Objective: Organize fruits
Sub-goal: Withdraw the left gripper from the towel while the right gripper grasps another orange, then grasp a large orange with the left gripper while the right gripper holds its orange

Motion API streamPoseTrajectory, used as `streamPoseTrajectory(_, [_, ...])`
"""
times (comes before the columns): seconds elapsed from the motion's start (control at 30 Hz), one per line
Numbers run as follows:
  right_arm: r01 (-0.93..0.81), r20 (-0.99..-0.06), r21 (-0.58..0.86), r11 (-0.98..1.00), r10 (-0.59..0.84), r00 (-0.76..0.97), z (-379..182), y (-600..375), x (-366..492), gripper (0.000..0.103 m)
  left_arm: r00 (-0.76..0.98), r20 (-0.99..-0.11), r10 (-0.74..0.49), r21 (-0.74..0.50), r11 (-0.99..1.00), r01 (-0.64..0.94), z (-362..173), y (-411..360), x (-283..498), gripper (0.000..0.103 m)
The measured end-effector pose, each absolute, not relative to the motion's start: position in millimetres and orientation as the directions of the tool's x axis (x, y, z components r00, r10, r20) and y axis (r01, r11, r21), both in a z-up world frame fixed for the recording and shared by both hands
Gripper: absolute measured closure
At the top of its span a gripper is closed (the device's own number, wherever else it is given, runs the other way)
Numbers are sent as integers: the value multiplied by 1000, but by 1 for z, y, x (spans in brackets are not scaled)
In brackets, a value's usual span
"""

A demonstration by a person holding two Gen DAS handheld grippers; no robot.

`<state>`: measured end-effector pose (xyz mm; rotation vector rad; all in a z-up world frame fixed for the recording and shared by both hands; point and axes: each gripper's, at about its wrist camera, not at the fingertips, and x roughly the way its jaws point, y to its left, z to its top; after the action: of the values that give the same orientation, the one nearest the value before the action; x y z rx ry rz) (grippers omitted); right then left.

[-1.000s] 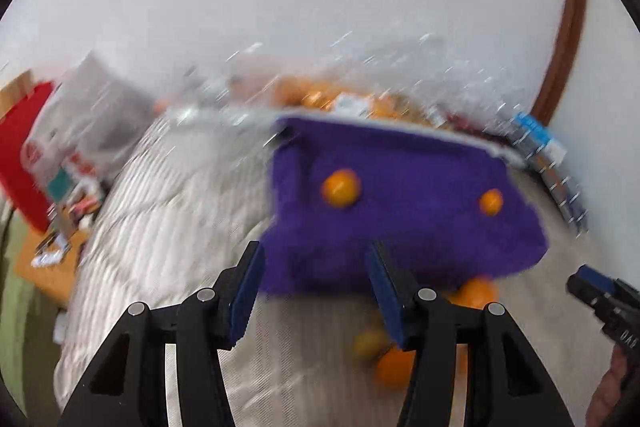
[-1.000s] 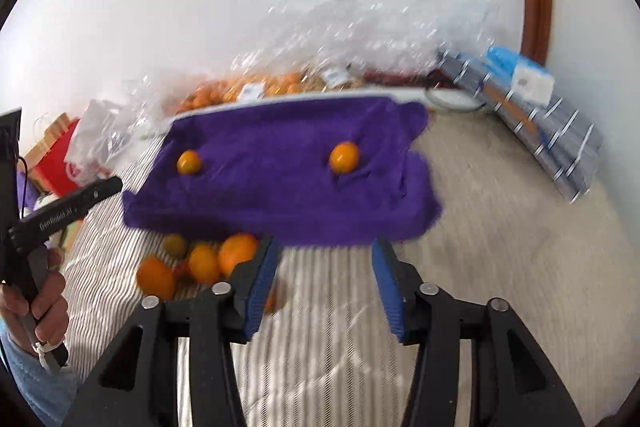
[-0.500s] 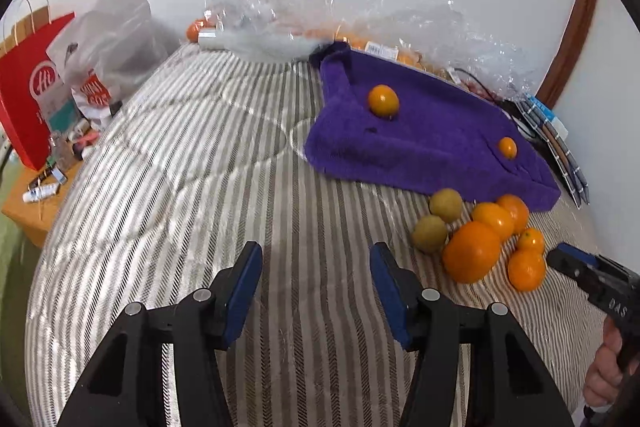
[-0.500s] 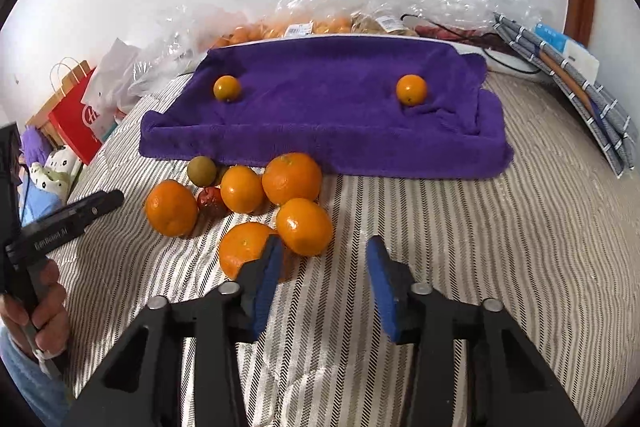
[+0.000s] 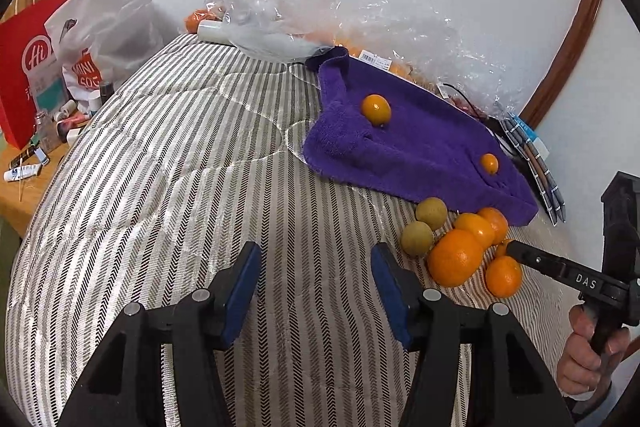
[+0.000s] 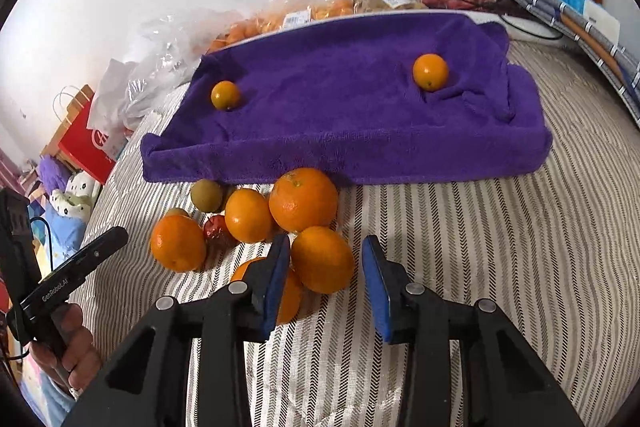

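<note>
Left gripper (image 5: 314, 283) hovers over the striped bedspread (image 5: 168, 187), jaws apart with nothing between them. Just right of its right finger sits a fruit pile (image 5: 460, 239), oranges plus two greenish ones. Further ahead lies a purple towel (image 5: 416, 147) with two small oranges on it. The right gripper (image 5: 516, 249) pokes in from the right, touching the pile.
</note>
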<state>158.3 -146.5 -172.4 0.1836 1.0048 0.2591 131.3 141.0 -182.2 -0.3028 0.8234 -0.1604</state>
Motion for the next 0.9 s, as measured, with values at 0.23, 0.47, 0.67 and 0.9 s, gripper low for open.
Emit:
streamPoseTrajectory(0.23, [-126, -793, 241, 962, 270, 546, -167, -157, 148, 70, 668, -698, -257, -325, 945, 24, -183, 141, 132, 48])
streamPoseTrajectory(0.47, [-70, -800, 134, 989, 149, 581, -165, -187, 131, 70, 666, -699, -259, -321, 946, 30, -183, 141, 132, 48])
streamPoseTrajectory(0.67, [-91, -799, 119, 989, 150, 583, -172, -189, 123, 68, 666, -699, -262, -324, 946, 33, -182, 140, 131, 48])
streamPoseTrajectory(0.9, [-106, -802, 31, 994, 88, 590, -183, -175, 122, 69, 669, -689, -278, -329, 943, 53, -181, 139, 130, 48])
